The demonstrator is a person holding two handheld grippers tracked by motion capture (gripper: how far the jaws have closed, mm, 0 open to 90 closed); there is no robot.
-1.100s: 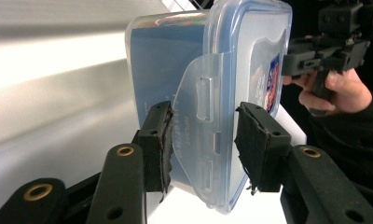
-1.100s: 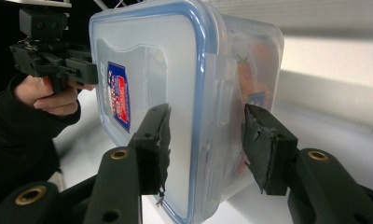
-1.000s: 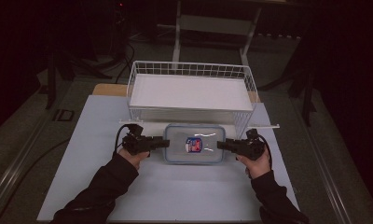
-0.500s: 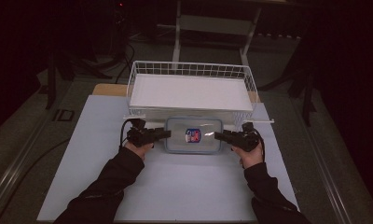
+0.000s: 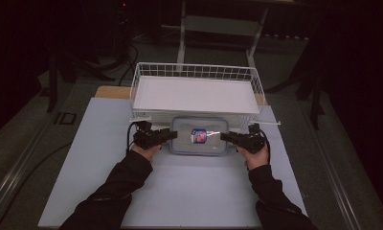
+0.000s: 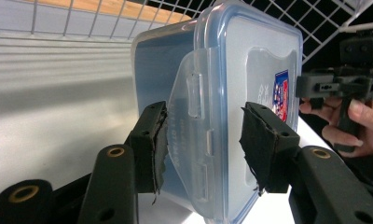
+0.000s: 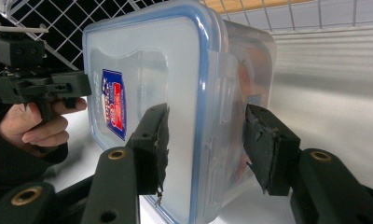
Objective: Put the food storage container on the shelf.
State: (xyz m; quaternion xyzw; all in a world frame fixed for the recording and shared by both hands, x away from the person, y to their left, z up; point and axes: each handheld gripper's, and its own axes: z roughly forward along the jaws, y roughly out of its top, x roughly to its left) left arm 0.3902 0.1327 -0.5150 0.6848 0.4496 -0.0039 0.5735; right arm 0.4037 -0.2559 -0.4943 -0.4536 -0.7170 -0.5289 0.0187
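So right now I've got the clear plastic food container [image 5: 185,141] sitting flat on the white table [image 5: 180,191], just in front of the white wire basket [image 5: 194,67], long side parallel to the basket's front wall. I'm coming at it from both short ends at once, left gripper [image 5: 173,135] on one end and right gripper [image 5: 224,136] on the other, because it's too wide to grab across and a two-ended hold keeps it level. Both are rolled so that one pad sits over the blue-rimmed lid and the other down by the base. On the left, the jaws have just been opening with the latch end of the box between them. In the left gripper view the hinged latch flap [image 6: 194,93] is flared out next to the lower pad, and to me the pads look like they've come off the plastic. On the right, the jaws straddle the other end, with a sliver of gap on the base side in the right gripper view, so I honestly can't tell whether they're pinching or just bracketing it. My guess is I'm parking it here rather than lifting. As for labels, there's a red and blue sticker [image 5: 198,135] in the middle of the lid, but the print is too small to read. There's also some raised lettering on the latch flap that I can't make out.
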